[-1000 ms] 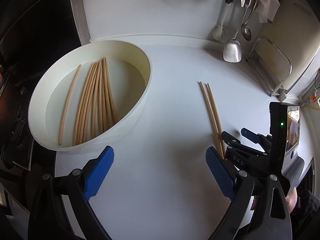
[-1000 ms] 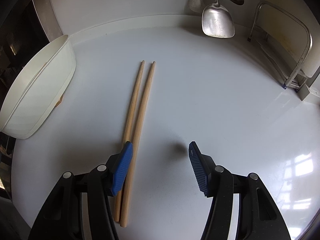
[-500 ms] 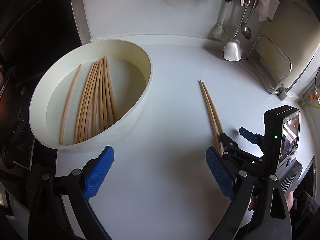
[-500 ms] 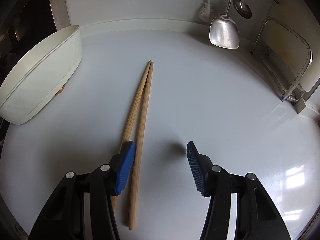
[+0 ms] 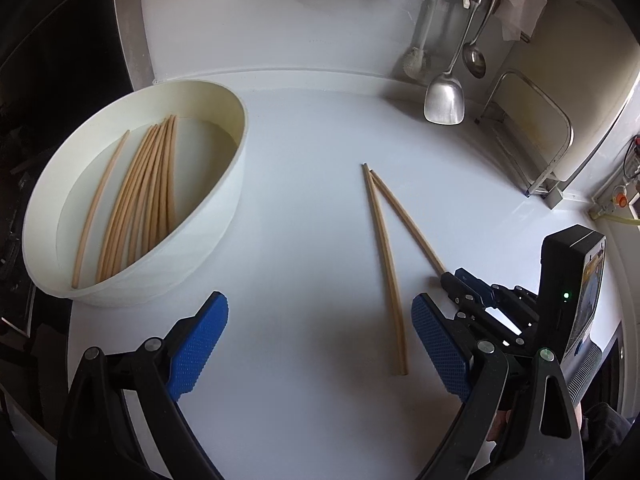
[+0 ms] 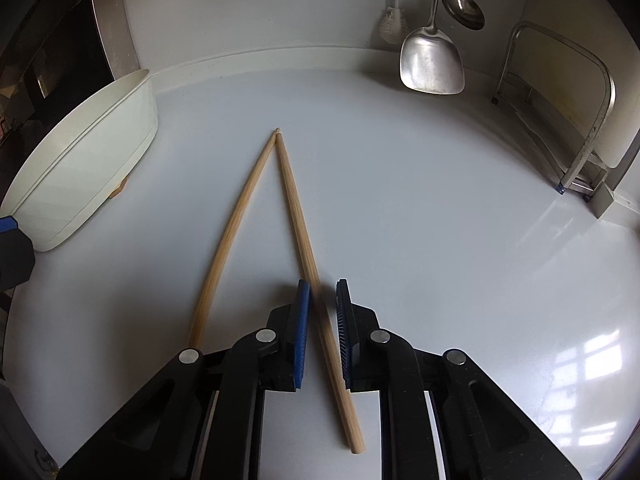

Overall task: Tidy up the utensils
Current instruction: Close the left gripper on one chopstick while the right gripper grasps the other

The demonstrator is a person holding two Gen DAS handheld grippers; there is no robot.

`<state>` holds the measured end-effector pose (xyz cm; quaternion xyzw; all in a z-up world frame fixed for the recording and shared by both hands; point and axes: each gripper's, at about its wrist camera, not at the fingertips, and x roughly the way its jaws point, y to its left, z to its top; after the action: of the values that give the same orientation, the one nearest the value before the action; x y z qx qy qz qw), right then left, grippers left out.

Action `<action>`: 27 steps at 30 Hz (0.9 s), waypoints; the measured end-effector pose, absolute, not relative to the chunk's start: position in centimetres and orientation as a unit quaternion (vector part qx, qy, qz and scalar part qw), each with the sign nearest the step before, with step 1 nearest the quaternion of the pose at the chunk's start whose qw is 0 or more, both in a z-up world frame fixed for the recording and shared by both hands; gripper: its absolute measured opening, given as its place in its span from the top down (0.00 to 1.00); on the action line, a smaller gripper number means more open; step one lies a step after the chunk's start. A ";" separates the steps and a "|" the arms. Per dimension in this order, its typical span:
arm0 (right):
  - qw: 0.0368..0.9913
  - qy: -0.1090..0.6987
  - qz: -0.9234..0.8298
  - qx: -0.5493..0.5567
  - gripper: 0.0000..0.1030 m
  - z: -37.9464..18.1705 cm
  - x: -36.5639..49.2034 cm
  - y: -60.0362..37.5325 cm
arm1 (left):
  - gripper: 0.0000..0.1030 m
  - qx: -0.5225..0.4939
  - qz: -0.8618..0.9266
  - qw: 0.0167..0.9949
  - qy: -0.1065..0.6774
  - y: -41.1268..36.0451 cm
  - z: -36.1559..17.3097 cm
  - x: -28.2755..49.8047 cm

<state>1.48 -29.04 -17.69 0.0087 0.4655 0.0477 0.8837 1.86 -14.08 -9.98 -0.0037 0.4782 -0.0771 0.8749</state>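
Observation:
Two wooden chopsticks lie on the white counter in a V, far tips touching. In the right wrist view the right chopstick (image 6: 298, 216) runs between the blue pads of my right gripper (image 6: 320, 292). Its jaws are closing on it, and the stick touches both pads. The left chopstick (image 6: 236, 216) lies free beside that gripper. My left gripper (image 5: 318, 308) hovers open over bare counter with nothing between its fingers, just left of the free chopstick (image 5: 386, 272). The right gripper (image 5: 464, 280) shows at the held chopstick (image 5: 408, 220). A white oval bowl (image 5: 240, 140) holds several chopsticks (image 5: 148, 192).
A metal spatula (image 6: 432, 64), a ladle (image 6: 464, 4) and a brush (image 6: 392, 24) hang on the back wall. A metal rack (image 6: 592, 120) stands at the right. The bowl (image 6: 88, 168) sits near the counter's left edge, with a dark area beyond it.
The right gripper's jaws have closed in around one chopstick. The near ends of the two chopsticks have spread apart into a V. The left gripper has drifted toward the chopsticks.

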 end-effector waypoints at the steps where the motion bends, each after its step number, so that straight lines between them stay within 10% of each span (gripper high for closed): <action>1: 0.884 0.465 0.045 0.011 0.87 -17.7 1.5 -29.6 | 0.11 -0.003 -0.079 0.875 0.478 -14.6 -10.2 2.1; 27: 0.886 0.458 0.072 -0.013 0.68 -18.0 2.2 -35.3 | 0.11 0.027 -0.031 0.868 0.494 -19.0 -16.1 6.6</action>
<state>2.18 -35.26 -17.96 -0.0131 0.4583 0.0725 0.8857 6.58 -18.99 -16.07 0.0268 0.4944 -0.0314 0.8683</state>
